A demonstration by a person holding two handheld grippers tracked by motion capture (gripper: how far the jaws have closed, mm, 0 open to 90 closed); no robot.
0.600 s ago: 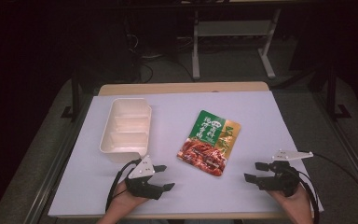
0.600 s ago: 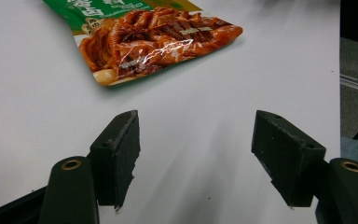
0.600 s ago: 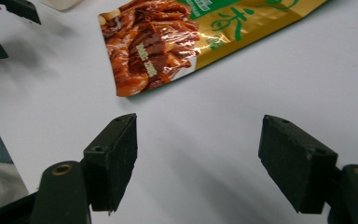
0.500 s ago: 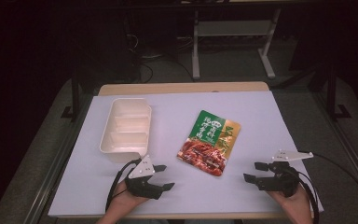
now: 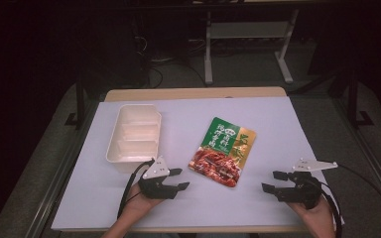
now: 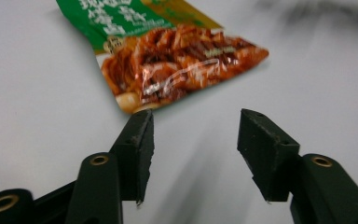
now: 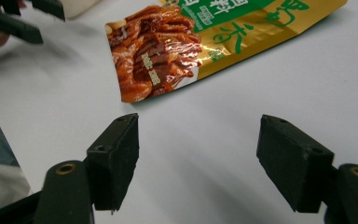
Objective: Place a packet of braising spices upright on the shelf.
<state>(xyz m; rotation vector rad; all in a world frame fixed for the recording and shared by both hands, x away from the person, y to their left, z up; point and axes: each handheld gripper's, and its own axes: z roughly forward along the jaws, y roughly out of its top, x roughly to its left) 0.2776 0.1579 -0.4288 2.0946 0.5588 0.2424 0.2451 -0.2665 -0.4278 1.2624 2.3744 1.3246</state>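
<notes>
— What's the setting?
— A white table (image 5: 278,129) in a dark room, with a cream divided tray (image 5: 134,136) just beyond the left gripper (image 5: 178,179).
— And that gripper's jaws?
— Apart, nothing between them. The snack packet (image 5: 223,151) lies flat just ahead of its tips, its near corner close to one jaw.
— The right gripper (image 5: 273,181)?
— Jaws spread wide, empty, low over the table. The packet lies ahead of it, farther off, toward the left gripper.
</notes>
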